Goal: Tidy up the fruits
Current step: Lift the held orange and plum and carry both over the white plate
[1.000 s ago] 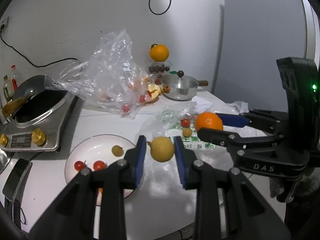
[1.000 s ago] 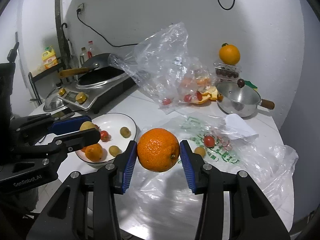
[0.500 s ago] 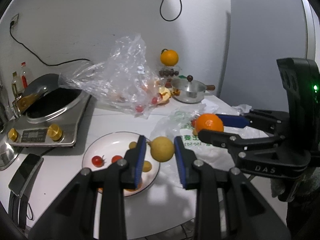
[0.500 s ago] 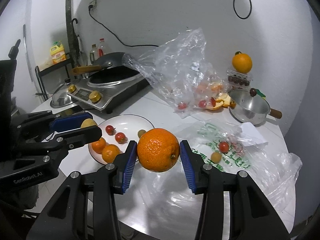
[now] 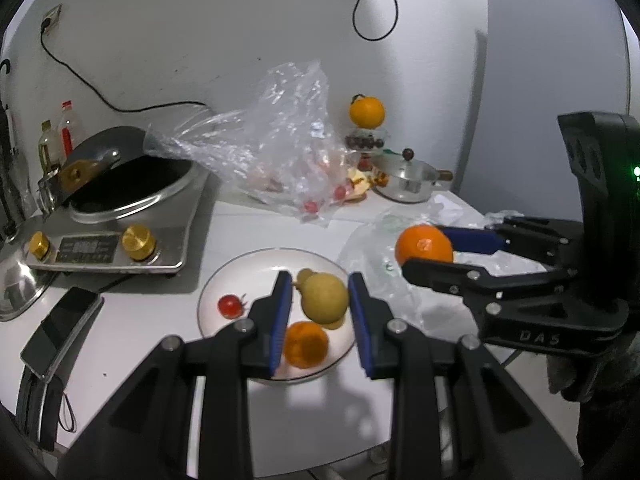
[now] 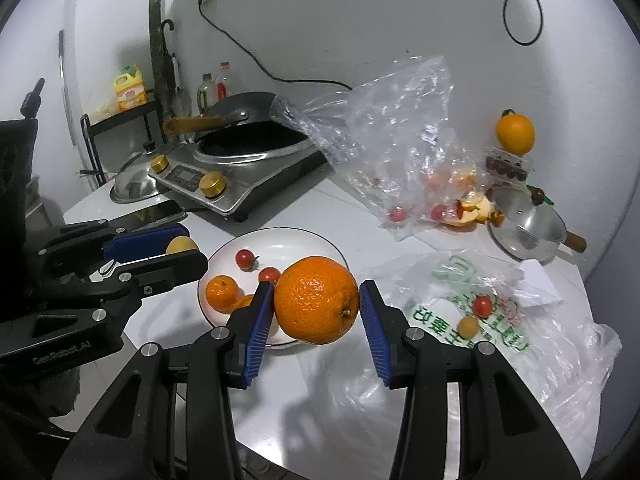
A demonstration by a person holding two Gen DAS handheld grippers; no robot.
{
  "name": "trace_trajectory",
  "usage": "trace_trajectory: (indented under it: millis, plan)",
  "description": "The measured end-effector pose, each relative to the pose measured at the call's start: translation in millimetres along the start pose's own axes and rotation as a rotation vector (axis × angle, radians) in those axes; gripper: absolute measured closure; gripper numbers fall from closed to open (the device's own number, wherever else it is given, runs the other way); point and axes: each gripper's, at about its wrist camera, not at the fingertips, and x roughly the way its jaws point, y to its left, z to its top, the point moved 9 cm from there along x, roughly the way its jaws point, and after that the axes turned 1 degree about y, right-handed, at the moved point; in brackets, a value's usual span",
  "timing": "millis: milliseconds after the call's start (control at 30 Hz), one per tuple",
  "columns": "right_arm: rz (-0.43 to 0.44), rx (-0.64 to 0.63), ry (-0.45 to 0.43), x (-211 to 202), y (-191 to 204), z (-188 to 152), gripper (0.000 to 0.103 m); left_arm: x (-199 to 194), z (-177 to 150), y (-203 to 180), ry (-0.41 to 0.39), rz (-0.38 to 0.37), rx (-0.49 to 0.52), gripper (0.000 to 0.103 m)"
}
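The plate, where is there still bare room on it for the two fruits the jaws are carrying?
On the white plate, the far half is bare, bordered by its rim and the two cherry tomatoes. The near left side is crowded with small oranges. Off the plate, bare tabletop lies between it, the cooker and the clear bag.

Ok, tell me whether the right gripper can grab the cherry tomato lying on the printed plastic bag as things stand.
Probably not yet. The right gripper is shut on a large orange, so its jaws are full. The cherry tomato lies uncovered on the printed bag, but the orange must go down first.
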Motion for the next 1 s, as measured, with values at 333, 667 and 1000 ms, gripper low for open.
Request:
trace_trajectory:
  millis: [333, 667, 1000]
  plan:
    - [0.02, -0.018, 0.04, 30, 15, 5, 0.057, 17, -8, 41, 0.022, 0.025, -0.048, 0.073]
    - [0.046, -0.019, 0.079, 64, 21, 7, 0.057, 42, -12, 65, 0.048, 0.028, -0.067, 0.073]
    - [0.052, -0.023, 0.113, 95, 18, 9, 0.057, 72, -8, 74, 0.063, 0.032, -0.05, 0.073]
